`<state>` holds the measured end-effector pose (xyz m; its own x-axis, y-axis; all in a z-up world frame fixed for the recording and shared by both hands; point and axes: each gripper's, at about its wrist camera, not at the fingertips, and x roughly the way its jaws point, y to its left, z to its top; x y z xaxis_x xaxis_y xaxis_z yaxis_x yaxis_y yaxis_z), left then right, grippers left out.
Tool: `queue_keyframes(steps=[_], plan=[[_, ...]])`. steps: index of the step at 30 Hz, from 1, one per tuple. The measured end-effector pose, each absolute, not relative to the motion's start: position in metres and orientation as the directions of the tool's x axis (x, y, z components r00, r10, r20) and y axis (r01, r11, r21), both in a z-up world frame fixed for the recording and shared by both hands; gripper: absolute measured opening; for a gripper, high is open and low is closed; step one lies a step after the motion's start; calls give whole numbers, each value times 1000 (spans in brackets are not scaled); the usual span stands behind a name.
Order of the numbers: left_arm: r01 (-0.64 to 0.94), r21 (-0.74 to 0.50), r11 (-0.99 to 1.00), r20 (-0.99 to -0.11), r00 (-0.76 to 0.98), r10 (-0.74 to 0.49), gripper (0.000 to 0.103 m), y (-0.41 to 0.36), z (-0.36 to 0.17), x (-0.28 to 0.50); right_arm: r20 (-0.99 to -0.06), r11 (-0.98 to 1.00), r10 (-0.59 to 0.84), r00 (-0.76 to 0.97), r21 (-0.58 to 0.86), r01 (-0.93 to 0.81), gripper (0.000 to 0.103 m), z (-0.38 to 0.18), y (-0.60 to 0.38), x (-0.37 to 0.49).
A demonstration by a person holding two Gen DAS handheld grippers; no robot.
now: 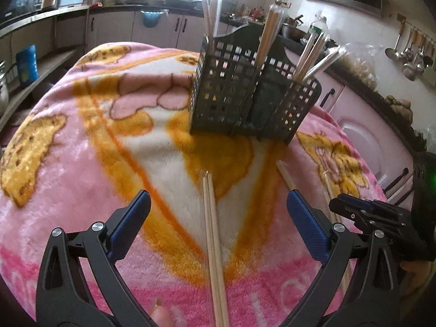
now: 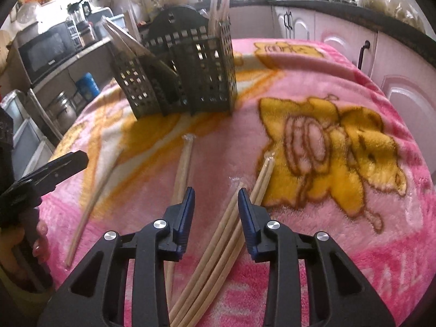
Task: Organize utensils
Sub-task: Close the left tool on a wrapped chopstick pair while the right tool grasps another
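Note:
A black perforated utensil caddy [image 1: 245, 95] [image 2: 190, 81] stands on a pink blanket [image 1: 68, 190] [image 2: 340, 231], with several wrapped chopstick pairs upright in it. My left gripper [image 1: 218, 207] is open wide, low over a wrapped chopstick pair [image 1: 214, 239] that lies between its blue pads without touching them. My right gripper [image 2: 216, 199] stands part open over a fanned bundle of chopsticks [image 2: 226, 234], which lies close to its right pad; the pads do not press on it. Another wrapped pair [image 2: 182, 169] runs under its left finger. A single chopstick [image 2: 90, 207] lies further left.
Each gripper shows at the edge of the other's view: the right gripper [image 1: 340, 204] and the left gripper [image 2: 62, 166]. A person's fingers [image 2: 38, 234] hold the left one. Pink cabinets [image 1: 362, 136], a microwave [image 2: 46, 51] and hanging ladles [image 1: 408, 54] surround the table.

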<state>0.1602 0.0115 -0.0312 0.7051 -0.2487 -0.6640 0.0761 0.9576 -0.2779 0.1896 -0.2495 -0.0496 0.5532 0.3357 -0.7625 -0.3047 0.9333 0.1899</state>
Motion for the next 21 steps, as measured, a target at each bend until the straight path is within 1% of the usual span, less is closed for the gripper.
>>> queue_keyframes(steps=[1, 3, 4, 6, 9, 12, 13, 16, 17, 19, 21], plan=[[77, -283, 956, -669, 698, -254, 89, 11, -33, 161, -771, 937, 327, 546, 186, -297, 31, -52, -249, 191], [77, -284, 956, -676, 691, -256, 81, 10, -36, 162, -780, 937, 326, 534, 192, -292, 31, -54, -248, 194], [75, -285, 956, -681, 685, -257, 79, 9, -38, 164, -788, 940, 318, 528, 188, -286, 31, -55, -247, 195], [71, -300, 951, -691, 671, -268, 70, 9, -43, 168, -797, 942, 313, 516, 190, -278, 30, -56, -245, 199], [55, -329, 943, -711, 643, -286, 63, 9, -51, 176, -813, 942, 314, 490, 202, -268, 30, -58, -242, 208], [38, -351, 936, -727, 618, -298, 60, 10, -58, 185, -821, 938, 331, 466, 232, -257, 30, -61, -240, 219], [37, -349, 937, -731, 615, -297, 60, 9, -59, 187, -822, 937, 335, 460, 237, -258, 28, -61, -240, 221], [37, -342, 939, -737, 609, -293, 59, 8, -60, 192, -828, 931, 350, 438, 254, -262, 17, -62, -241, 231], [39, -341, 939, -740, 605, -294, 57, 7, -60, 195, -826, 929, 356, 437, 261, -263, 14, -61, -241, 232], [41, -334, 942, -742, 604, -289, 53, 7, -60, 198, -816, 919, 383, 433, 292, -264, 12, -60, -243, 234], [41, -321, 946, -746, 604, -280, 44, 7, -60, 201, -797, 906, 419, 435, 331, -265, 12, -57, -246, 234]])
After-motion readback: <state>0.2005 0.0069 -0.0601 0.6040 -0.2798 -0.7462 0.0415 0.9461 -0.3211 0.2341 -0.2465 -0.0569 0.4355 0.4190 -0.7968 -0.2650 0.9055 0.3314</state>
